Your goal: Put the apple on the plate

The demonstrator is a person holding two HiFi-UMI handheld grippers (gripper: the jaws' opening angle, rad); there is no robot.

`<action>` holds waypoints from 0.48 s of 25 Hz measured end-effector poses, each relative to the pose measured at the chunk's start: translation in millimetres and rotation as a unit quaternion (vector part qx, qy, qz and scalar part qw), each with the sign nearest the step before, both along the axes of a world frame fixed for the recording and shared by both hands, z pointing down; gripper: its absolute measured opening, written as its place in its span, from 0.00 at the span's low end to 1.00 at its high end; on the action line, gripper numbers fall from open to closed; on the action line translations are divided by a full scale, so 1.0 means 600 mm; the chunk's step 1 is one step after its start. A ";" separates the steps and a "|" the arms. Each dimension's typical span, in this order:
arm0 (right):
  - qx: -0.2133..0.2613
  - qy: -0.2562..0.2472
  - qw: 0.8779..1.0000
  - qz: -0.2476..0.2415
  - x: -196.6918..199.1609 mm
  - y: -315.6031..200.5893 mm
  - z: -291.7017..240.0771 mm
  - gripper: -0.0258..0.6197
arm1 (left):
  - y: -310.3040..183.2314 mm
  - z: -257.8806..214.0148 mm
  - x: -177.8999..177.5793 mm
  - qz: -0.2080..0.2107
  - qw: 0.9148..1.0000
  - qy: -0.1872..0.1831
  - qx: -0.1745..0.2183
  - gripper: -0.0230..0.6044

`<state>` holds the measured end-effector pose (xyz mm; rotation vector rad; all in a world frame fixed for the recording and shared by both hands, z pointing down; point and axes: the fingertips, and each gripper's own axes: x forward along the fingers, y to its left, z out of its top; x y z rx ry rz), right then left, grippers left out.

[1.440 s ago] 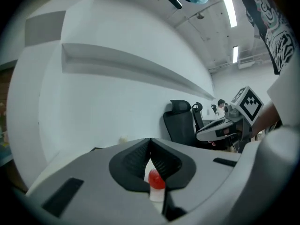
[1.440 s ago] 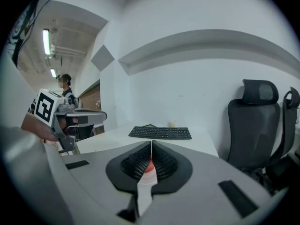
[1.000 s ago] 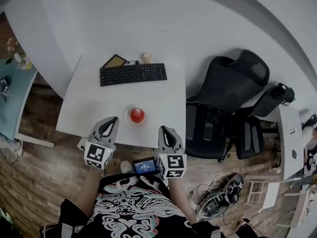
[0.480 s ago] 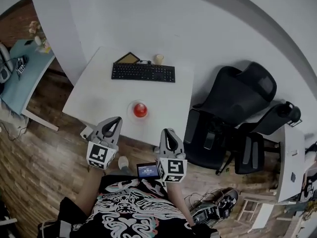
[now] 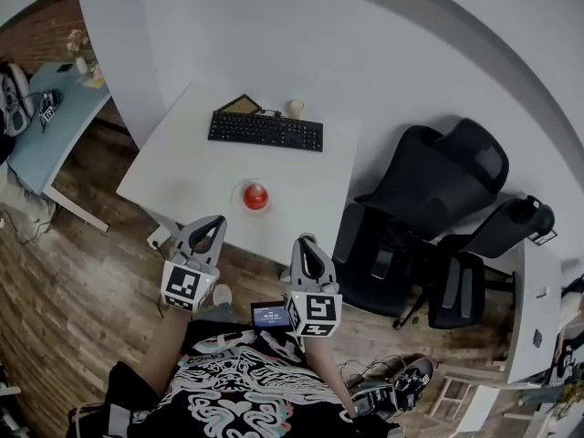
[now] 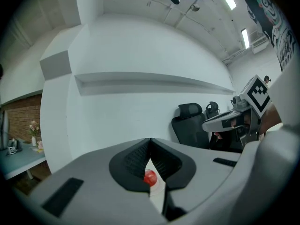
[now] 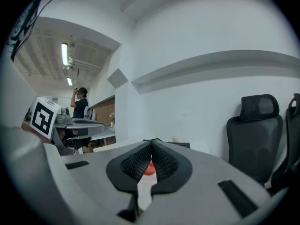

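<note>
- You have drawn both grippers back from the table (image 5: 182,167). The left gripper (image 5: 213,223) and right gripper (image 5: 304,243) hang short of its near edge, jaws closed together on nothing.
- The apple (image 5: 255,195) sits on the plate (image 5: 242,188), well ahead of both grippers, so the task looks done.
- The apple is round and shows no long axis. Its stem is too small to make out.

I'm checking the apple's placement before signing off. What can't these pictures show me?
Plate rim: gripper views, hidden behind the shut jaws; only the apple peeks through.
Cup contents: head view, too small.
Waist screen text: head view, too small.
</note>
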<state>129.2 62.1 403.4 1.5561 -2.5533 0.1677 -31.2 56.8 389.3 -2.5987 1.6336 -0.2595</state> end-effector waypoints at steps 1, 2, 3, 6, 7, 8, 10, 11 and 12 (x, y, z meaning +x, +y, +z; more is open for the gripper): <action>0.000 -0.002 1.000 -0.001 0.000 0.000 0.000 0.08 | 0.001 0.000 0.000 -0.001 1.000 -0.001 0.000 0.06; -0.001 -0.003 1.000 -0.003 0.000 0.001 0.000 0.08 | 0.001 -0.001 0.000 -0.002 1.000 -0.001 0.000 0.06; -0.001 -0.005 1.000 -0.003 0.001 0.001 0.000 0.08 | 0.001 0.000 0.000 -0.003 1.000 -0.001 -0.001 0.06; -0.004 -0.007 1.000 -0.002 0.007 -0.001 0.003 0.08 | -0.001 0.002 0.003 -0.005 1.000 -0.004 -0.003 0.06; -0.005 -0.008 1.000 -0.001 0.009 -0.002 0.005 0.08 | -0.002 0.003 0.005 -0.005 1.000 -0.004 -0.003 0.06; -0.006 -0.010 1.000 0.000 0.012 -0.003 0.007 0.08 | -0.003 0.004 0.006 -0.005 1.000 -0.005 -0.003 0.06; -0.007 -0.011 1.000 0.001 0.013 -0.004 0.009 0.08 | -0.003 0.005 0.006 -0.006 1.000 -0.006 -0.003 0.06; -0.007 -0.011 1.000 0.001 0.012 -0.005 0.009 0.08 | -0.004 0.005 0.005 -0.006 1.000 -0.007 -0.003 0.06; -0.007 -0.011 1.000 0.001 0.011 -0.006 0.009 0.08 | -0.004 0.005 0.004 -0.007 1.000 -0.007 -0.003 0.06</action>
